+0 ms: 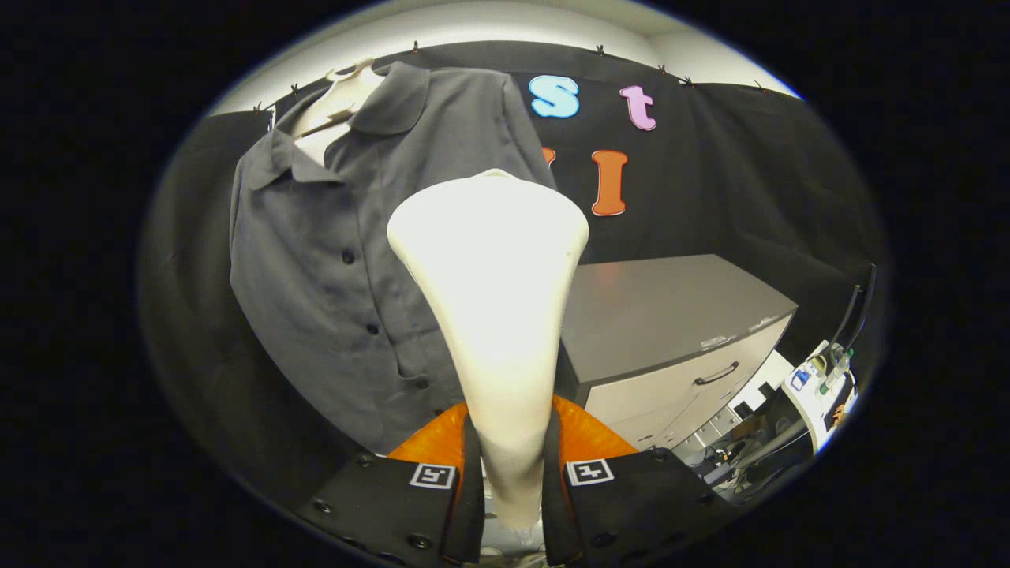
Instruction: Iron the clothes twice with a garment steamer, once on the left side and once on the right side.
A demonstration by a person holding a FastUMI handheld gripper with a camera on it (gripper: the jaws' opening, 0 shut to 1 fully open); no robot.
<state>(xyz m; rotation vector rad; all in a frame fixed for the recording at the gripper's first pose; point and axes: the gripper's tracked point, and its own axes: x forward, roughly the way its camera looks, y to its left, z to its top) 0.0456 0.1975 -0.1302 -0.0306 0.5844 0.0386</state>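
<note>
Garment steamer point(493, 315) first: we've got it clamped by its narrow neck in the gripper point(511, 465), one finger pressing on each side, so the jaws sit narrow and closed on the handle. It's cream-white and stands upright between the fingers point(442, 481), flaring out into a wide head up top, with the light blowing out most of its surface.

The head sits in front of the grey shirt point(331, 260), which hangs on a pale mannequin point(339, 99) just beyond and to the left of the steamer. From here we can't really tell if the head is touching the fabric or just close to it. The shirt is short-sleeved, collar open, with a row of dark buttons point(348, 256) running down the front, right beside the steamer's left edge.

Off to the right, past the steamer, there's a grey cabinet point(671, 315) with a drawer handle point(716, 373) on its front. Further right, lower down, we can see some white equipment with cables point(821, 386), too small to make out properly. There's orange padding point(588, 434) on the insides of the fingers, showing on both sides of the steamer's neck.
</note>
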